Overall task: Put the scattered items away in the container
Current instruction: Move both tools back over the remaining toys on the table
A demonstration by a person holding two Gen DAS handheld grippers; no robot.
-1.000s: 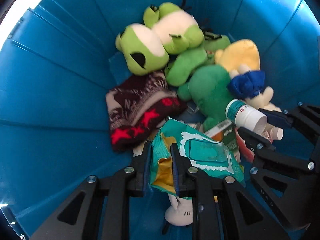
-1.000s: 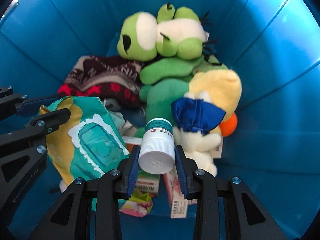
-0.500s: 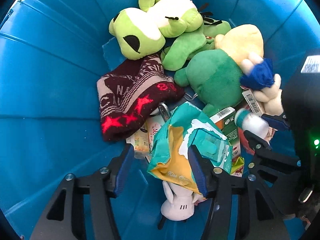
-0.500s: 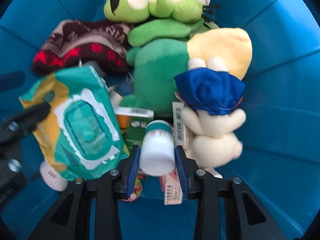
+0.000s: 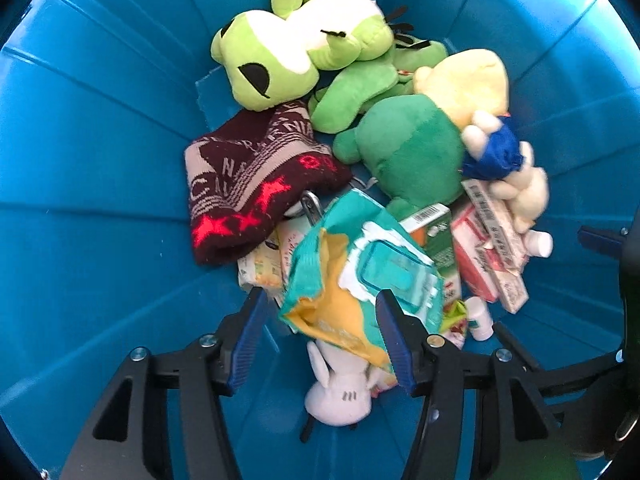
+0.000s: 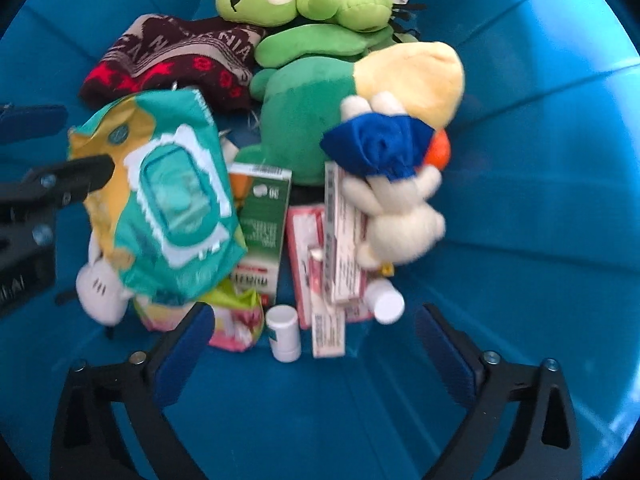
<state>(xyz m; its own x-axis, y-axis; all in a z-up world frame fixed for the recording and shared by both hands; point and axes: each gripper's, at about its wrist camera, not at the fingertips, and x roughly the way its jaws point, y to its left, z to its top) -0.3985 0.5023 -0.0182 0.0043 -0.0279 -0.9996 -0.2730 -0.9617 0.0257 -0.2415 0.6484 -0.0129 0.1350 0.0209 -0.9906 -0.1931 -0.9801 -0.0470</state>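
Both grippers point down into a blue bin (image 5: 100, 160). My left gripper (image 5: 320, 340) is open; the teal and yellow wipes pack (image 5: 360, 276) lies loose on the pile under it, and neither pad presses it. In the right wrist view the same pack (image 6: 168, 200) lies at the left, beside a finger (image 6: 80, 172) of the left gripper. My right gripper (image 6: 316, 344) is opening wide, with nothing gripped. A small white bottle with a teal label (image 6: 284, 332) lies on the bin floor below its jaws.
The bin (image 6: 520, 160) holds green plush frogs (image 5: 304, 52), a green and yellow plush (image 6: 320, 120), a dark knit cloth with red stars (image 5: 248, 184), several medicine boxes (image 6: 336, 240), a second white bottle (image 6: 384, 302) and a white plush (image 5: 340, 396). The walls slope inward.
The left gripper opened and let the wipes pack drop onto the pile. The right gripper opened wide and let go of the white bottle, which now lies on the bin floor.
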